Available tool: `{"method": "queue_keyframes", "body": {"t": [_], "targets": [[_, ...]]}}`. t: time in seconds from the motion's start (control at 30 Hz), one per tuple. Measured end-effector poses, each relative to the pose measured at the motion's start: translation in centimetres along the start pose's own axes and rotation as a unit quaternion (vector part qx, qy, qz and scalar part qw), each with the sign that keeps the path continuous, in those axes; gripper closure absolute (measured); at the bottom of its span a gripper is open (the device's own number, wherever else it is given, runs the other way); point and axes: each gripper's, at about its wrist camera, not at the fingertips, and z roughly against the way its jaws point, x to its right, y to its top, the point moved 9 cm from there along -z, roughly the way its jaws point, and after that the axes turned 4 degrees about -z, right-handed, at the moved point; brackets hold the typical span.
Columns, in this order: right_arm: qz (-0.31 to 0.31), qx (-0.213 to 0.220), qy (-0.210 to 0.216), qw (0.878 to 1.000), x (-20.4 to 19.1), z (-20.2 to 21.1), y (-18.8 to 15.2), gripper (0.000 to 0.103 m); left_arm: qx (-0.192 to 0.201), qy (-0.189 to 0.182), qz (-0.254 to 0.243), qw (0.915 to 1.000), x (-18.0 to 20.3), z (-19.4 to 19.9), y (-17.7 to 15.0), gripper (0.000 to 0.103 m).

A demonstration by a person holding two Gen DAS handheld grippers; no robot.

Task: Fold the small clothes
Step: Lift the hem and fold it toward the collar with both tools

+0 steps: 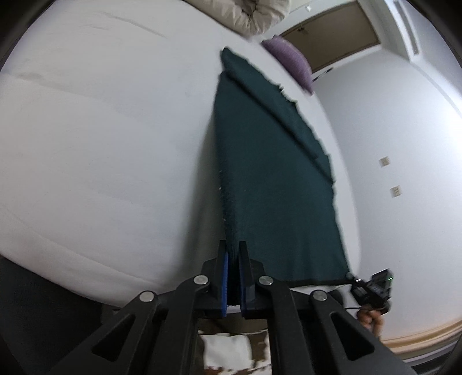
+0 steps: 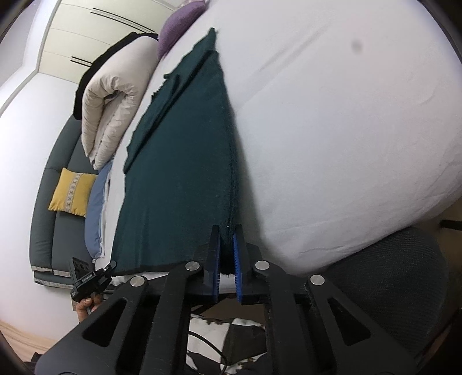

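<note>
A dark green cloth (image 1: 268,178) is stretched out over a white bed (image 1: 101,129), with a folded band along its far edge. My left gripper (image 1: 233,252) is shut on one near corner of the cloth. My right gripper (image 2: 228,235) is shut on the other near corner, and the cloth (image 2: 184,161) runs away from it over the bed (image 2: 332,129). Each gripper also shows small in the other's view, the right one in the left wrist view (image 1: 372,288) and the left one in the right wrist view (image 2: 89,279), holding the near hem taut between them.
A folded cream duvet (image 2: 112,103), a purple pillow (image 2: 179,23), a blue pillow (image 2: 96,213) and a yellow cushion (image 2: 72,191) lie beyond the cloth. A dark chair (image 2: 398,277) stands by the bed's near edge. White walls and a door (image 1: 332,34) are behind.
</note>
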Motion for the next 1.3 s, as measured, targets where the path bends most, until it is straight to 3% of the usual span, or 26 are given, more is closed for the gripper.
{"method": "queue_keyframes", "body": {"t": [0.37,0.67,0.93,1.3], "targets": [[-0.009,0.036,0.084,0.996,-5.3,2.4,3.7,0.097,0.063,-0.095,0.040,0.9926,3.7,3.0,4.5,0.097],[-0.029,0.079,0.165,0.983,-11.0,3.6,10.4,0.097,0.104,-0.137,0.074,0.9823,4.8,2.7,10.5,0.097],[-0.037,0.122,0.196,0.972,-14.8,2.2,18.8,0.097,0.122,-0.156,0.106,0.9744,4.7,-0.3,18.3,0.097],[-0.079,0.159,0.173,0.969,-16.3,-5.3,32.2,0.097,0.129,-0.129,0.111,0.9770,5.0,-7.3,29.9,0.097]]}}
